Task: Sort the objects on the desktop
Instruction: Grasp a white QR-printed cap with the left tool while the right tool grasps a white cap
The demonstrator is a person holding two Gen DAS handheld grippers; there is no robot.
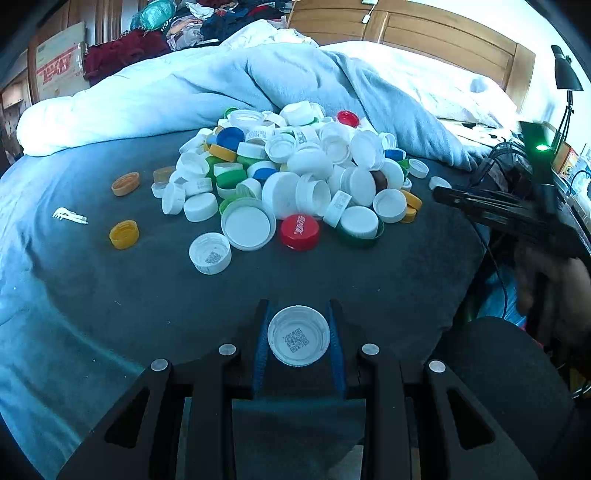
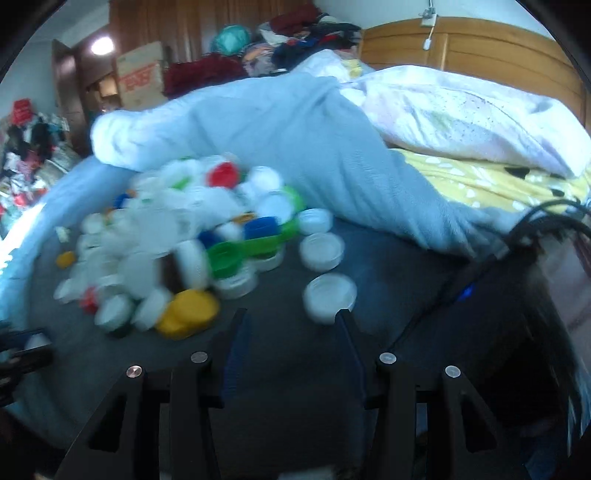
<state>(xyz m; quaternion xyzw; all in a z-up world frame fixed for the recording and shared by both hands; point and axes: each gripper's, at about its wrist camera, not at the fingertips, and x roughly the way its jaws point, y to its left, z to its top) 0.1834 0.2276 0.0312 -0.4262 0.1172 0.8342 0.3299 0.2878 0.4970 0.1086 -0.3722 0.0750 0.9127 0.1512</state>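
Left gripper (image 1: 298,341): closed on a white cap (image 1: 298,340), blue finger pads pressed against its two sides; cap held open side up, QR code printed inside.
Right gripper (image 2: 291,325): fingers spread apart, nothing between them; view blurred.
Surface: dark mat (image 1: 184,295) laid over a bed, both grippers above its near edge.
Cap pile (image 1: 295,173): heaped mid-mat, well beyond the held cap; mostly white, with blue, green, yellow and red mixed in.
Red cap (image 1: 299,232): at the pile's near edge, printed top up, touching a large white lid (image 1: 248,227) to its left.
Loose white cap (image 1: 209,253): just beside that lid, nearer the gripper, open side up.
Yellow caps (image 1: 124,233): two lying apart from the pile on the left, the second (image 1: 125,183) farther back.
White clip-like bit (image 1: 69,216): left of the yellow caps; too small to identify.
Right-hand strays: three white caps (image 2: 330,297) off the pile's right side in the right wrist view.
Background: pale blue blanket (image 1: 258,81) bunched behind the pile, wooden headboard (image 1: 443,33) beyond.
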